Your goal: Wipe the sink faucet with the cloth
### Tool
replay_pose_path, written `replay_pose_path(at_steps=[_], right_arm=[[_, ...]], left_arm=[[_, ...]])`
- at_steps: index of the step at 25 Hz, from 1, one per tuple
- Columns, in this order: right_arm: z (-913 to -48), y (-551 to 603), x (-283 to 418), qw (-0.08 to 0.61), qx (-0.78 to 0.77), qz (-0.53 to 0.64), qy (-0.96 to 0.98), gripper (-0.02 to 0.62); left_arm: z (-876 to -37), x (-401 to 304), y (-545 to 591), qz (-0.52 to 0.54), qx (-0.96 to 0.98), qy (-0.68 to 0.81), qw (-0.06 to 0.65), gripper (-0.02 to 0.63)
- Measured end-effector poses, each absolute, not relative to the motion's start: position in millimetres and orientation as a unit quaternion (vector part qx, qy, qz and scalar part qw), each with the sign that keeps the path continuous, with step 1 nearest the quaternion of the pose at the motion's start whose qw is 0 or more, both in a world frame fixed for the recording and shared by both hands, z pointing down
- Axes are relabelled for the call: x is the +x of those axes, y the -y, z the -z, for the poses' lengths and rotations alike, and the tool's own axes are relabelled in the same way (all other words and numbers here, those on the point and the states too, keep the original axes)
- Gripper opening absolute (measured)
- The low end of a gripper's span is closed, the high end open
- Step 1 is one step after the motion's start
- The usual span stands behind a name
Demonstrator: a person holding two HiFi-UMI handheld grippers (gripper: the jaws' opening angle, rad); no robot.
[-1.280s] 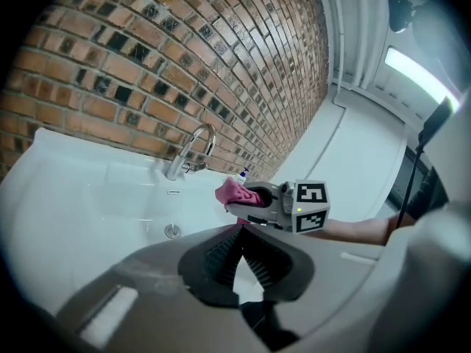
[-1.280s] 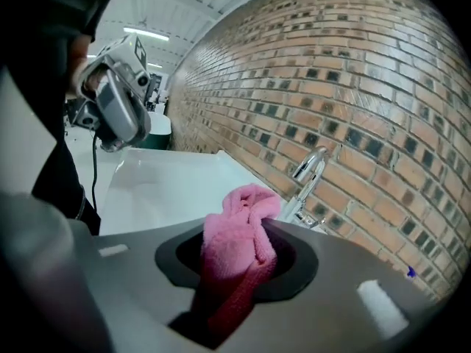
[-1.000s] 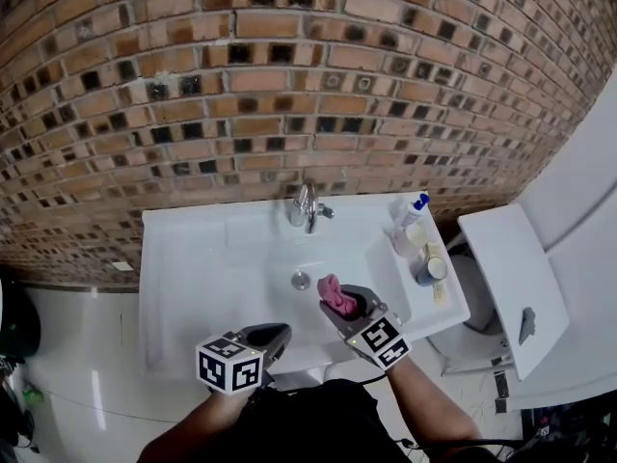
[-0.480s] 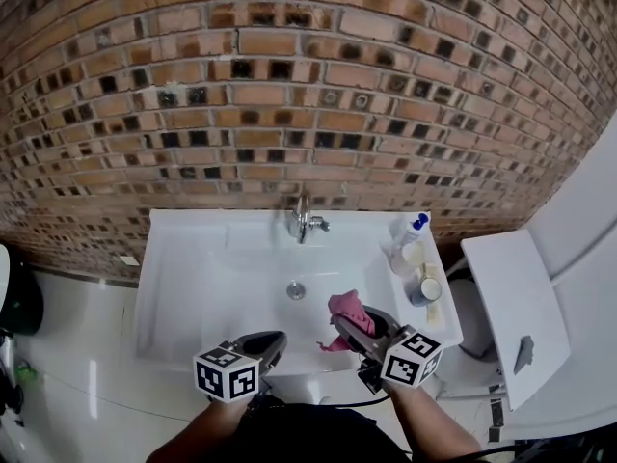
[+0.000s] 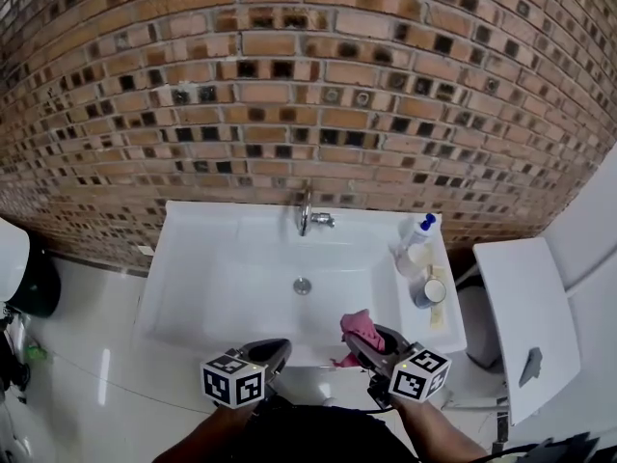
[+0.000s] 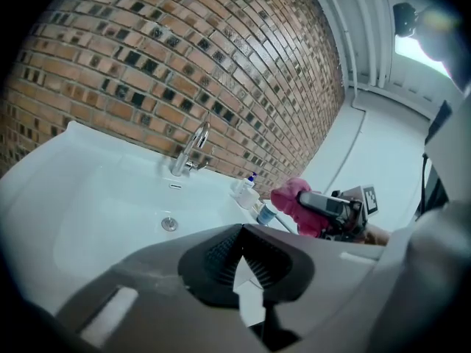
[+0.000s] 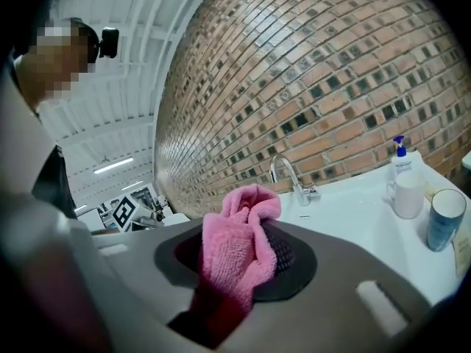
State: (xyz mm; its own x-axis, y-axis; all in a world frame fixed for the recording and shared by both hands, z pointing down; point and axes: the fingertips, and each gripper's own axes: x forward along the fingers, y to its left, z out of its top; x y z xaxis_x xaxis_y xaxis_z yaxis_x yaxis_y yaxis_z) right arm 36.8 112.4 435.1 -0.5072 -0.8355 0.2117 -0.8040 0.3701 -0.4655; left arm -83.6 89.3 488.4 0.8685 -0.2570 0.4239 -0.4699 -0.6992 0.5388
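The right hand-held gripper (image 5: pixel 369 340) pinches a pink microfibre cloth (image 5: pixel 358 327) between its ribbed dark pads. A bunched fold stands up beyond the tips and a tail hangs below. Gripped that way, the soft loose end leads, so it would likely meet the metal before the hard jaws do.

The cloth sits over the front rim of the white rectangular ceramic sink (image 5: pixel 193 258), at about 5 o'clock from the round metal drain (image 5: pixel 303 285). The curved chrome faucet (image 5: pixel 307 212) stands at the basin's 12 o'clock against the brown brick wall (image 5: pixel 308 85), well apart from the cloth, so no wiping contact exists yet.

The left hand-held gripper (image 5: pixel 273 347) waits at about 7 o'clock from the drain, its jaws pressed together on nothing. It seems to be held back to leave the basin free for the working side.

A white pump bottle with a blue top (image 5: pixel 417 231) and two cups crowd the rim at 3 o'clock. A reach straight up the middle of the basin would probably keep clear of them.
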Motion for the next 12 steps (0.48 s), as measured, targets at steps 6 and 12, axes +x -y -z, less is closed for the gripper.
replay_pose_path(at_steps=[6,12], right_arm=[[-441.7,-132.1,40.5,0.028,-0.485,0.274,-0.830,0.133],[-449.3,-144.7,41.4,0.025,-0.482,0.273,-0.832,0.128]], left_arm=[[-488.9,-84.6,-89.8,-0.164,0.905,0.221,0.326,0.003],[-487.8,-77.3,-97.3,-0.165,0.906,0.221,0.322,0.003]])
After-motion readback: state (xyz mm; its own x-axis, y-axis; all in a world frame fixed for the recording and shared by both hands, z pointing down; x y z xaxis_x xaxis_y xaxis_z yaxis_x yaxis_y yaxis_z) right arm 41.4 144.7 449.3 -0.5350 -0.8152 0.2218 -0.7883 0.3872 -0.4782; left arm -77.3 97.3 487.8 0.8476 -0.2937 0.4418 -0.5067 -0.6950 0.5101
